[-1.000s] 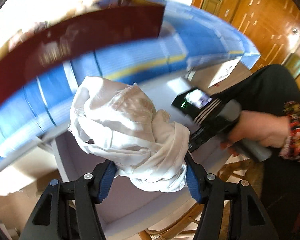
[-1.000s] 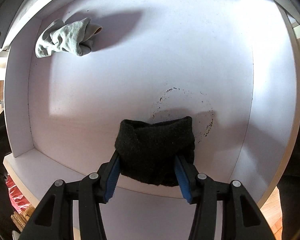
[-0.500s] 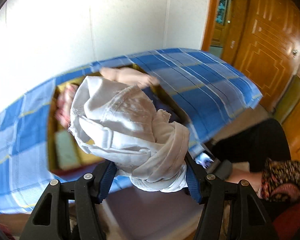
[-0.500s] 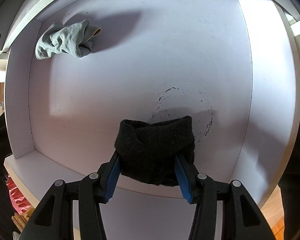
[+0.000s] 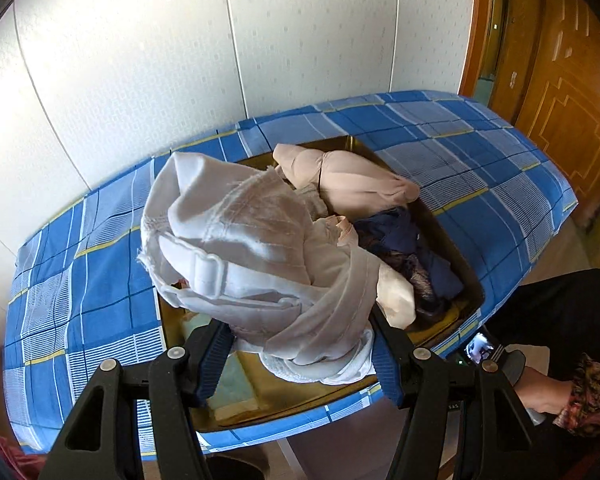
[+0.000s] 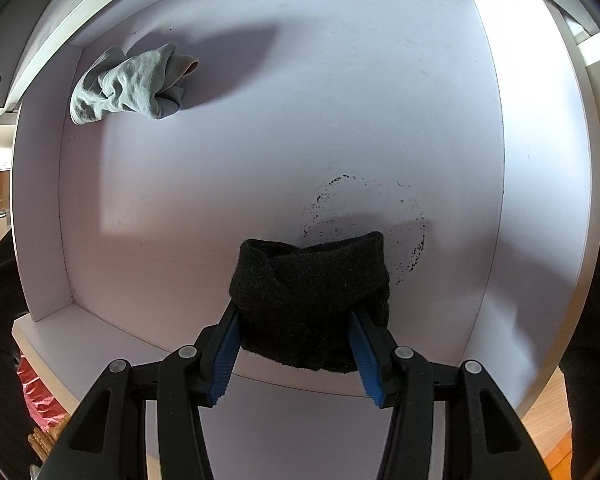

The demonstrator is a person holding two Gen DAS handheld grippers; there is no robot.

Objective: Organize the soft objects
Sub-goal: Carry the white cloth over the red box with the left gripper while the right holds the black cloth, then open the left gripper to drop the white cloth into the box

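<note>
My left gripper (image 5: 300, 344) is shut on a crumpled white cloth bundle (image 5: 256, 264) and holds it in the air above a gold-lined box (image 5: 466, 268) full of clothes, among them a beige garment (image 5: 356, 182) and a dark blue one (image 5: 404, 236). My right gripper (image 6: 294, 344) is shut on a folded black sock (image 6: 312, 296) just above the floor of a white drawer (image 6: 540, 184). A grey-green sock (image 6: 128, 84) lies in the drawer's far left corner.
The box sits on a table under a blue checked cloth (image 5: 476, 152). A white panelled wall stands behind it and a wooden door (image 5: 568, 72) to the right. The person's hand with the other gripper's handle (image 5: 508, 364) shows at lower right. A dark ring stain (image 6: 364, 220) marks the drawer floor.
The left gripper has risen and tilted with the white cloth, from facing the table's edge to looking down over the clothes box. The right gripper has hardly moved.
</note>
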